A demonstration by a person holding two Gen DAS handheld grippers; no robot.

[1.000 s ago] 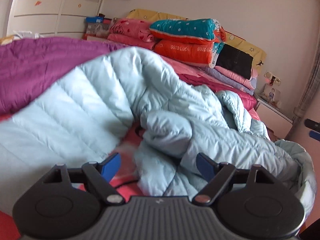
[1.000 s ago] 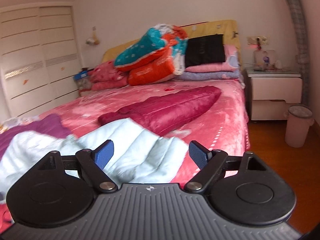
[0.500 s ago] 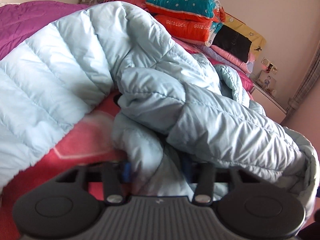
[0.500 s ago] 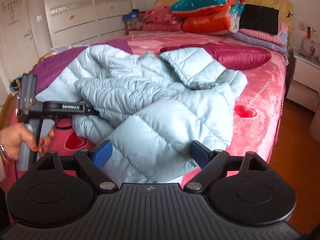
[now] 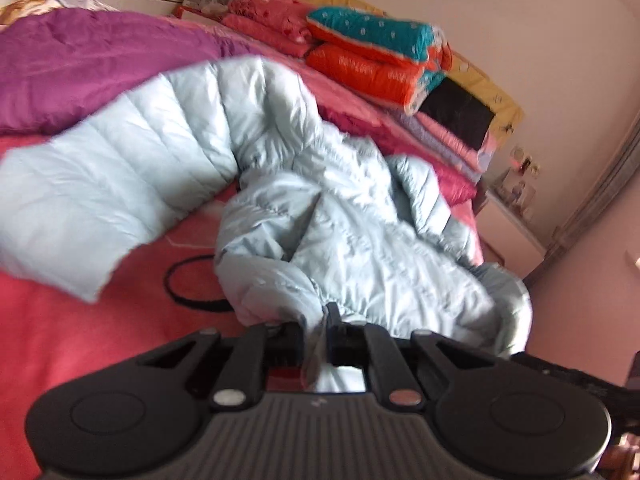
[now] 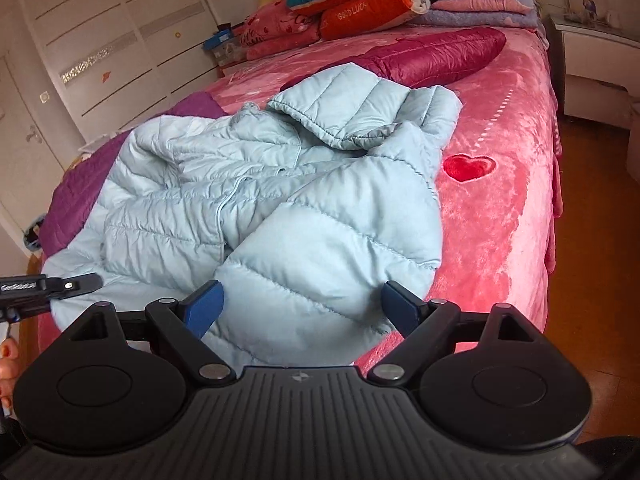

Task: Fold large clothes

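A large light blue puffer jacket lies crumpled on the pink bed, hood toward the pillows. It also shows in the left wrist view. My left gripper is shut on a fold of the jacket's near edge, low over the bed; it also shows at the left edge of the right wrist view. My right gripper is open and empty, its blue fingertips spread just above the jacket's near corner at the bed's foot.
A purple quilt lies beside the jacket and a maroon jacket beyond it. Stacked bedding sits at the headboard. A white nightstand and wood floor are right of the bed. Wardrobe doors stand at the left.
My left gripper closed on a fold of the jacket's edge and pulled it back. My right gripper swung from facing the headboard to hover over the jacket's near corner, still open.
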